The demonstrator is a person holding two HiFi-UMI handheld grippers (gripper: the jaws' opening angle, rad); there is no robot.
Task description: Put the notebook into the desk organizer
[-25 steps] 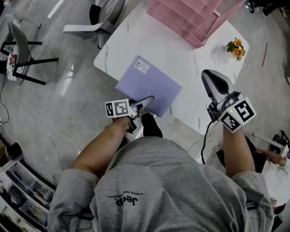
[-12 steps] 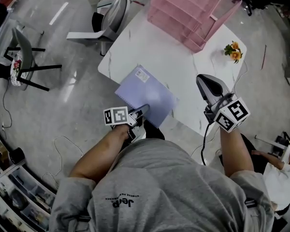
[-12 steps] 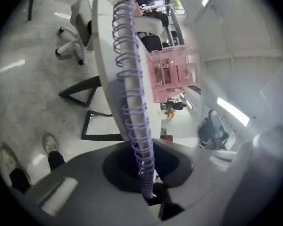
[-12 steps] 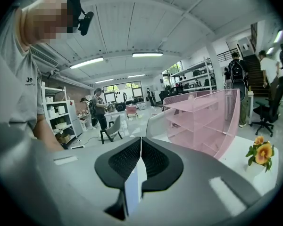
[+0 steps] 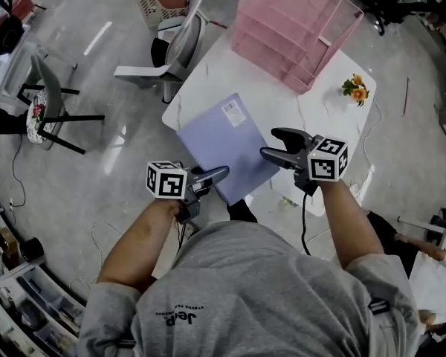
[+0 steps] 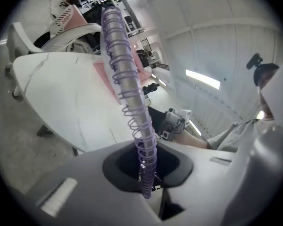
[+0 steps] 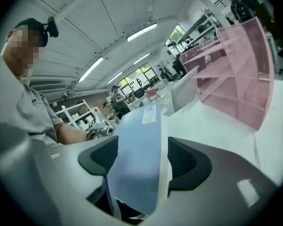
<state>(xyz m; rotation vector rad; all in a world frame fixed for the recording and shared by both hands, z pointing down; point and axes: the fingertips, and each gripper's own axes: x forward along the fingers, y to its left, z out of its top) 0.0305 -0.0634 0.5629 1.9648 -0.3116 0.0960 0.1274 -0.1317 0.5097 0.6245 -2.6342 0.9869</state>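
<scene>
The notebook (image 5: 227, 141) hangs over the near edge of the desk (image 5: 323, 114), well short of the desk organizer (image 5: 290, 32), pinched only at its spiral by the just-closed left tongs (image 5: 221, 172), while the right tongs (image 5: 270, 143) have just been opening around its edge without pressing, so it may swing or slip free

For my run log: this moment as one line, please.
left gripper: shut on notebook | right gripper: jaws just opening, notebook between them | organizer: notebook not in yet
</scene>
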